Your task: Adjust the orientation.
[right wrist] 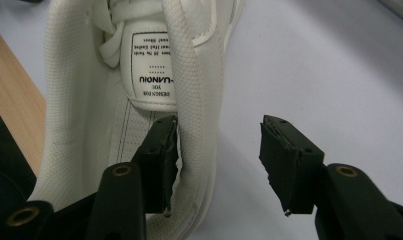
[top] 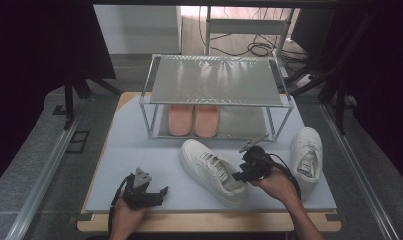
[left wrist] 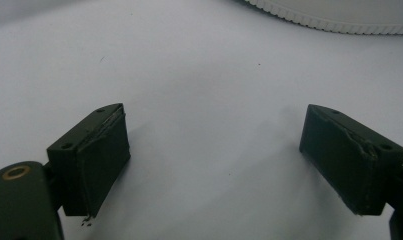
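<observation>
White mesh sneaker [top: 212,172] lies on the pale tabletop [top: 139,155] in front of the two-tier shoe rack [top: 216,95], toe toward the rack, heel toward the person. Its mate [top: 307,152] rests well apart at the right edge. A pair of pink slippers [top: 193,120] occupies the left half of the rack's lower shelf; the right half of that shelf is bare.

The right gripper [right wrist: 219,165] is at the heel opening. Its jaws stand apart and straddle the padded collar wall [right wrist: 196,125]: one jaw is inside the shoe against the lining, the other outside over the tabletop, with a clear gap to the wall. No grip is made yet.

The left gripper [left wrist: 214,160] hovers low over bare tabletop near the front edge, jaws wide apart, nothing between them; the sneaker's ribbed sole edge [left wrist: 334,22] lies ahead of it.

Judgement: the step in hand is seizing the sneaker by its collar for placing on the rack. To do it well, seat the jaws deeper so the pads bite the firm collar rim rather than the soft lining alone, close squarely, and check the hold before lifting. A shallow pinch risks the shoe swinging or slipping.
</observation>
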`<state>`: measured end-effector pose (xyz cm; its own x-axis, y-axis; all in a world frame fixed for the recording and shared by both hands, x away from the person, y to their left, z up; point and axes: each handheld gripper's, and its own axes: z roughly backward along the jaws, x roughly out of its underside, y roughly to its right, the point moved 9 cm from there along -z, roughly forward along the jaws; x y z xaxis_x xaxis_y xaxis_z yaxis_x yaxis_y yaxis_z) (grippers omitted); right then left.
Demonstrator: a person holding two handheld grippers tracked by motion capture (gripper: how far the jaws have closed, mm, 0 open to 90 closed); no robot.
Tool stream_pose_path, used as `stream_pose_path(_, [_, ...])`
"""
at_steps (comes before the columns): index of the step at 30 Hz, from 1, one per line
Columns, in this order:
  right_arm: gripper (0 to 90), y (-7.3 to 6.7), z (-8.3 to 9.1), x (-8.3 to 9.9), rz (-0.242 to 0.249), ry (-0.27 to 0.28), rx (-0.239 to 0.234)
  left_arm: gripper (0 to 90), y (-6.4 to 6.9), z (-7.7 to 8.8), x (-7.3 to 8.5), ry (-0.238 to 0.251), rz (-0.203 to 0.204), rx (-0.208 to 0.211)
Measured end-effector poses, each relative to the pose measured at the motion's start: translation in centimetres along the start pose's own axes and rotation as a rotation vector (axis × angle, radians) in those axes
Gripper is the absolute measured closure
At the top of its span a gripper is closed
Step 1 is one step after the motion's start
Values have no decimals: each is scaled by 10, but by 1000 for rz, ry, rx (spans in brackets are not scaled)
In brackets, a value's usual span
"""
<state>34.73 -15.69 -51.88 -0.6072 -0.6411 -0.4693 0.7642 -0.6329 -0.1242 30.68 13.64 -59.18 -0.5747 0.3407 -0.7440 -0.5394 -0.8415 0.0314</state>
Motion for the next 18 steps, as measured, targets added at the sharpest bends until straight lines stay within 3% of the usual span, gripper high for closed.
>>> stream_pose_path(5, [524, 0, -3, 2, -1, -53, -17, 119, 0, 0, 0, 0, -1, 0])
stream_pose_path(11, [549, -5, -8, -1, -9, -78, -40, 119, 0, 0, 0, 0, 0, 0])
stream_pose_path(18, [585, -5, -14, -2, -12, -131, -36, 119, 0, 0, 0, 1, -1, 1])
